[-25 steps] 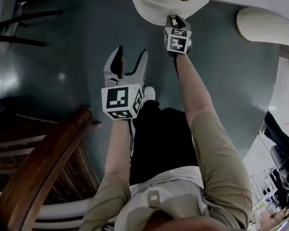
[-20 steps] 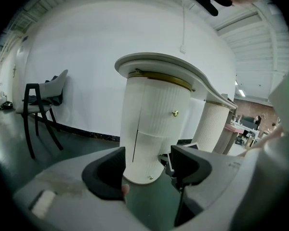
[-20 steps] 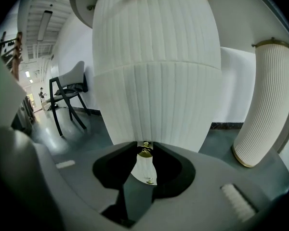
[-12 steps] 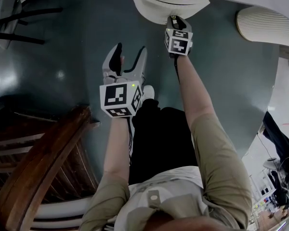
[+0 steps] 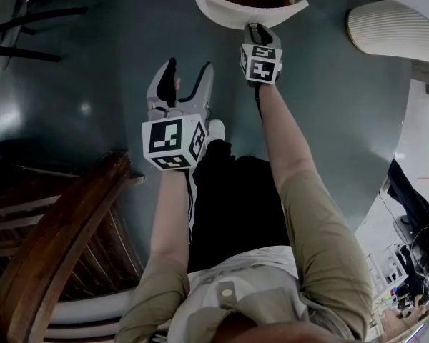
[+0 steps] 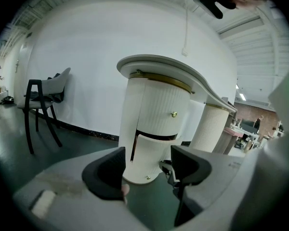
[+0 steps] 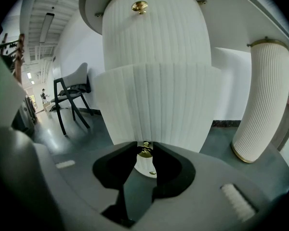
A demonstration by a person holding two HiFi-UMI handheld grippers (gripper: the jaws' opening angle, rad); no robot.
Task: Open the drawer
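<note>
The white fluted pedestal [image 7: 156, 32] holds a curved drawer [image 7: 154, 105] that stands partly pulled out; a dark gap shows behind its front [image 5: 247, 9]. My right gripper [image 7: 145, 153] is shut on the drawer's small brass knob [image 7: 145, 149], right at the drawer front in the head view [image 5: 256, 28]. A second brass knob [image 7: 139, 6] sits on the panel above. My left gripper [image 5: 189, 66] hangs open and empty to the left, short of the pedestal. In the left gripper view the open drawer [image 6: 151, 153] shows between its fingers.
A second fluted white column [image 7: 257, 105] stands to the right of the pedestal. A dark wooden chair [image 5: 50, 241] is close at my left side. A black-legged chair [image 6: 38, 105] stands farther off to the left on the dark green floor.
The drawer has slid further out of the pedestal, with the right gripper still on its knob. The left gripper has stayed where it was.
</note>
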